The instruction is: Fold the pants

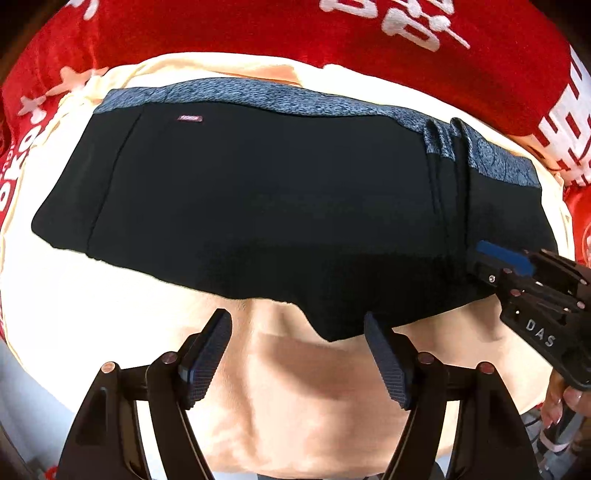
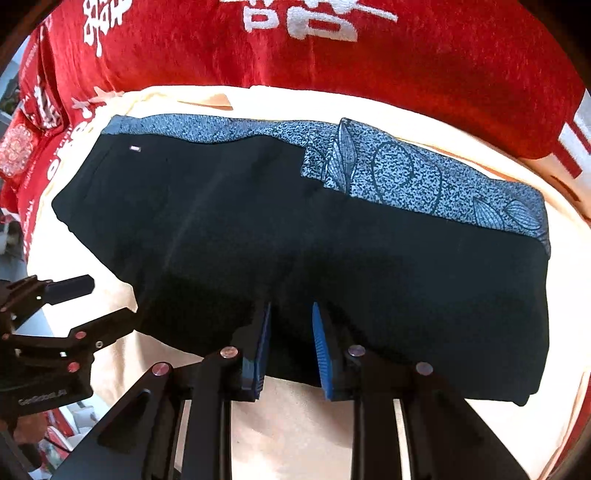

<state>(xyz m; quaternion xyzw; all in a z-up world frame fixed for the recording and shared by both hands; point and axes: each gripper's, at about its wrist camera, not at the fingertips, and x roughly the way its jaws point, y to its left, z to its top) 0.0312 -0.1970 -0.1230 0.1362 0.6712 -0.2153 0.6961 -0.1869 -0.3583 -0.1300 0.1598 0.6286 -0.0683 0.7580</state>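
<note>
Black pants (image 1: 258, 206) lying folded on cream cloth (image 1: 110, 306). Right gripper (image 2: 291, 332) narrow, pinching near hem fabric. Left gripper (image 1: 297, 354) hovering wide, empty.

Home, likely bedroom: cream blanket (image 1: 295, 387) over red plush printed bedspread (image 1: 258, 29).

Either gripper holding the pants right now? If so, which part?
Left gripper is open, holding nothing. Right gripper has narrowed jaws at the near black edge of the pants; fabric lies between them, but a firm pinch cannot be confirmed.
</note>
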